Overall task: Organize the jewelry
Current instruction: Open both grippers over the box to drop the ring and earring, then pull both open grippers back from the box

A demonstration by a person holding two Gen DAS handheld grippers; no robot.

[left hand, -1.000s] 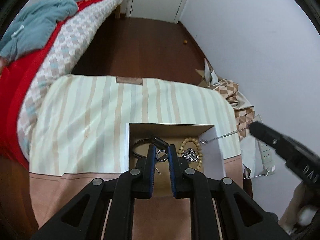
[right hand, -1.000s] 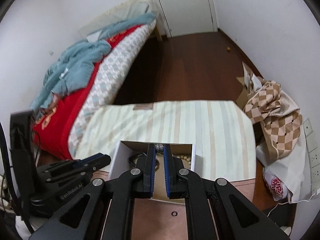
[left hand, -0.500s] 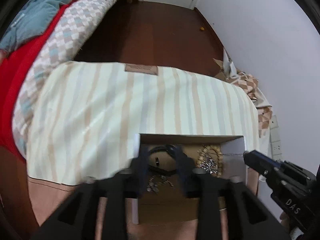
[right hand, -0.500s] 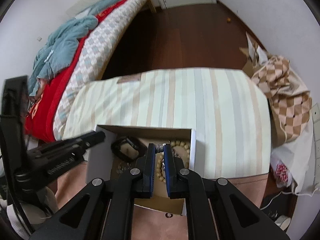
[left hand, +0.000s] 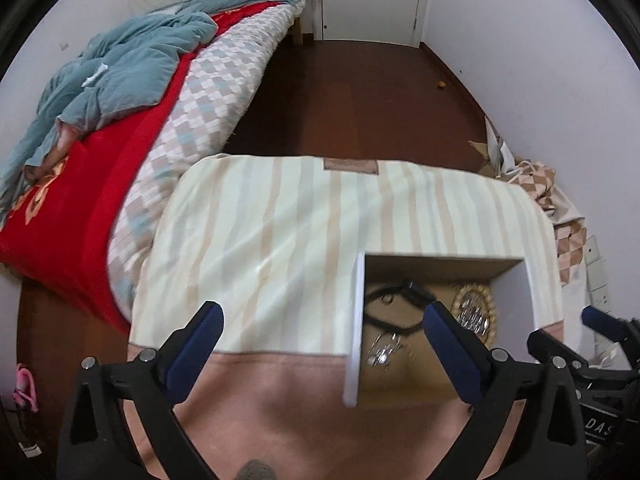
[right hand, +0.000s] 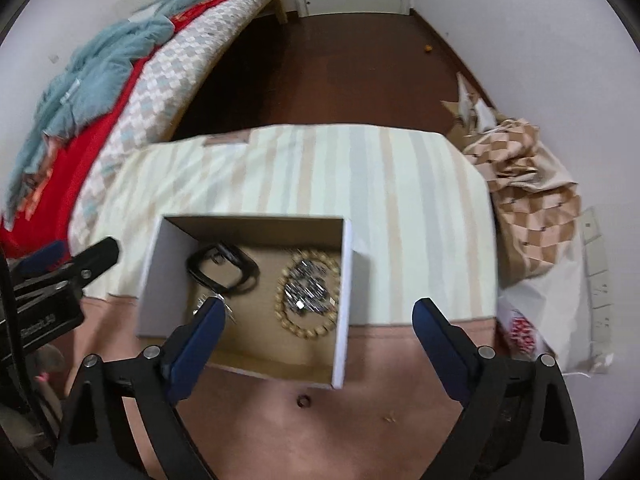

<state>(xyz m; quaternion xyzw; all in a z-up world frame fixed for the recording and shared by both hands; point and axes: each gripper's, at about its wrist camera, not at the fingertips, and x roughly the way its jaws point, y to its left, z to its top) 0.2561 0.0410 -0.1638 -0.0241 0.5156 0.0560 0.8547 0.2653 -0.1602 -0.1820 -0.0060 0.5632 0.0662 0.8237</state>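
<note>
Both the left gripper and right gripper stood released, empty. A small ring lay outside the box, at 6 o'clock; it risked being overlooked.

Two wrist cameras, both looking down and forward over my table

My left view sits left of the open box, which lies low and right in frame; my right view hangs closer, almost above it. Both share the striped cloth, bed, floor and far door.
</note>
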